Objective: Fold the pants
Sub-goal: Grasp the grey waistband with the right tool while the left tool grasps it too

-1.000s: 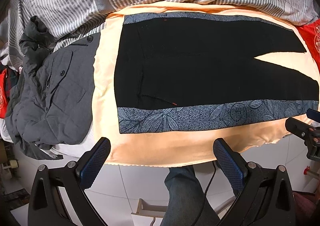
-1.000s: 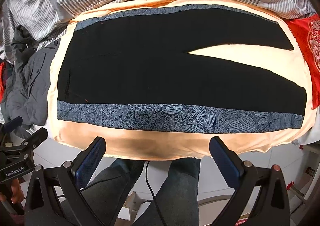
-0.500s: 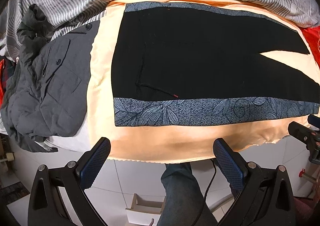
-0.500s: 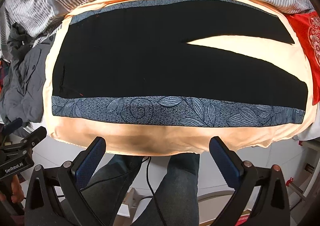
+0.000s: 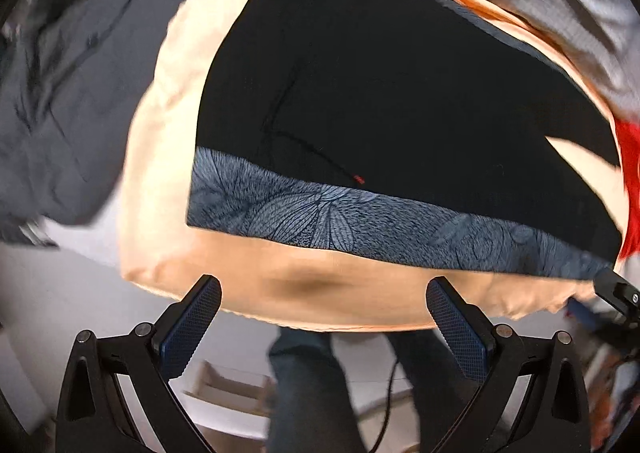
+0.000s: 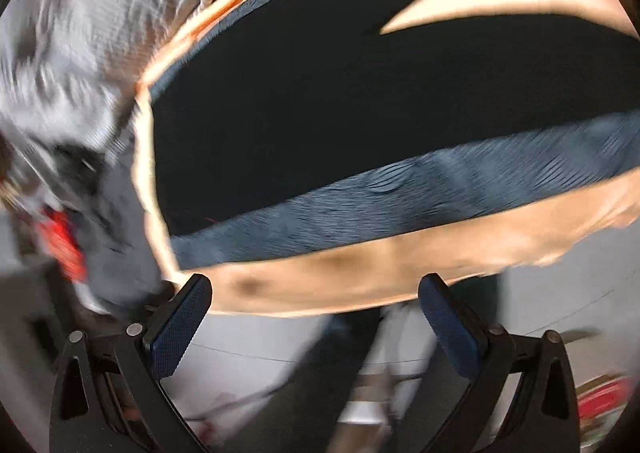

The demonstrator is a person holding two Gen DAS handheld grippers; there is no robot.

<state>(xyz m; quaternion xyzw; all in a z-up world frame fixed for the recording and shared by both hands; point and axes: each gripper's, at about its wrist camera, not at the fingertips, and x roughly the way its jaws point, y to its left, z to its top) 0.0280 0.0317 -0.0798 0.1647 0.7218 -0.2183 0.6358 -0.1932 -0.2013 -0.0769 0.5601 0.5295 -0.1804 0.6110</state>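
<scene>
Black pants (image 5: 400,101), flat and apparently unfolded on peach sheet (image 5: 160,173); left gripper (image 5: 324,321), right gripper (image 6: 316,317) near, fingers apart, empty; all folds outstanding.

**Non-task clutter in view**

Peach sheet (image 5: 168,181) covers the bed; its near edge hangs over the bedside, with a dark smudge (image 5: 312,285) on that hanging face. Grey quilted jacket (image 5: 52,121) lies bunched at the left, just beside the sheet's left edge. Striped grey-white bedding (image 5: 560,13) runs along the far side, heavily blurred. Red fabric (image 5: 630,173) at the far right edge. Pale tiled floor (image 5: 60,293) below the bed. Person's legs in dark jeans (image 5: 308,385) stand near the bedside, with a thin black cable (image 5: 390,405) hanging beside them.
</scene>
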